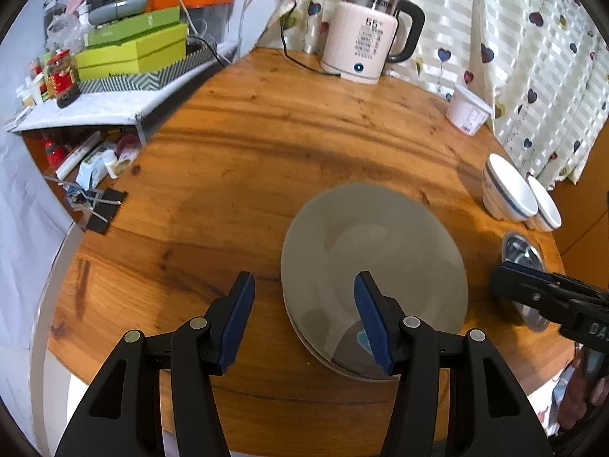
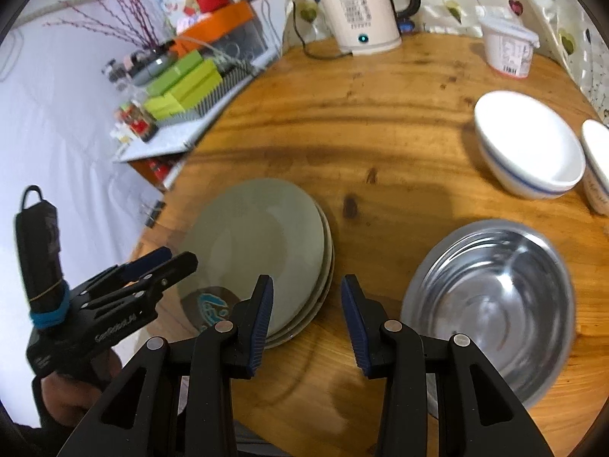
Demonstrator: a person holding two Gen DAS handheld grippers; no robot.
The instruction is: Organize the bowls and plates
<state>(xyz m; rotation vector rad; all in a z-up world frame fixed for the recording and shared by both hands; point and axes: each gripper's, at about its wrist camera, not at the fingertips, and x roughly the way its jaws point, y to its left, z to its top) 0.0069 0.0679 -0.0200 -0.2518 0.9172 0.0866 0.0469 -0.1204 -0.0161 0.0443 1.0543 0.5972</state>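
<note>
Plates look done, so I'm onto bowls: grey round plates point(image 2: 262, 243) sit stacked mid-desk point(image 2: 380, 133), my left claw point(image 1: 304, 316) hangs open and empty, right claw point(image 2: 306, 323) half-open, empty beside the shiny steel bowl point(image 2: 491, 312), which probably needs grabbing next.

On the counter point(image 2: 380, 122), the plates point(image 2: 259, 251) lie stacked left of the steel bowl point(image 2: 491, 304); two bowls point(image 2: 529, 144) sit behind it, the kettle point(image 2: 357, 3) farthest back.
</note>
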